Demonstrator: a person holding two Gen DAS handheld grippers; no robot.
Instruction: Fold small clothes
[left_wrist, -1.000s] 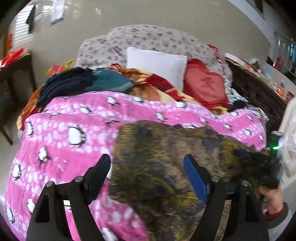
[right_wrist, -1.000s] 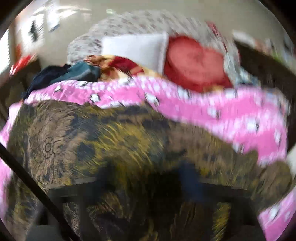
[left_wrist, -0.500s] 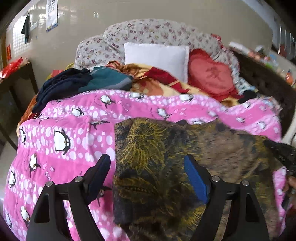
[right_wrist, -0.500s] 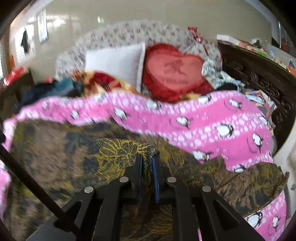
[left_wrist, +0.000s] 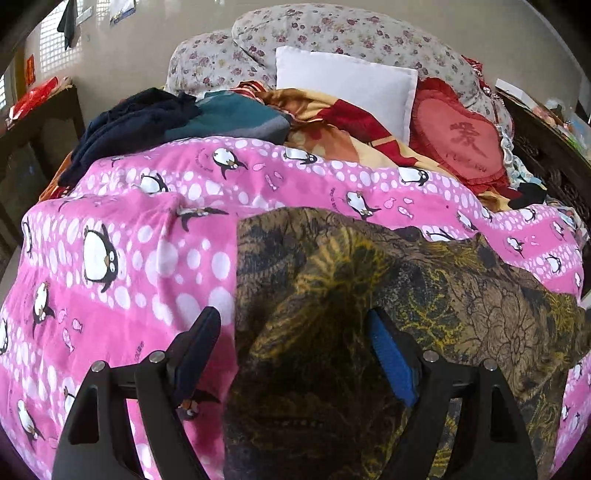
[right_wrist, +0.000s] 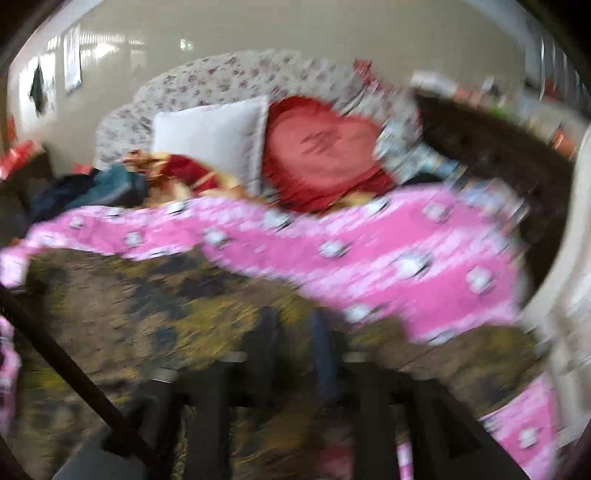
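Here my left gripper (left_wrist: 295, 354) hangs with its jaws spread wide, holding nothing, low in the frame over the patterned brown-and-yellow garment (left_wrist: 369, 295). That garment lies across the pink penguin blanket (left_wrist: 147, 258), filling the lower middle and lower right of the left view, its left edge running just beside my left finger. My right gripper (right_wrist: 295, 350) is badly blurred at the bottom centre of its own view; the two fingers look close together above the same cloth, but I cannot tell whether they pinch it.

I judge this to be the laying-out or first fold: the cloth looks rumpled, with a dark hollow between my left fingers. The next move probably calls for closing the left jaws on the near edge or a corner, so both ends can be carried over together.

As for writing, the red heart-shaped cushion (left_wrist: 461, 144) at upper right bears a dark character and a small line beneath, too faint to read.
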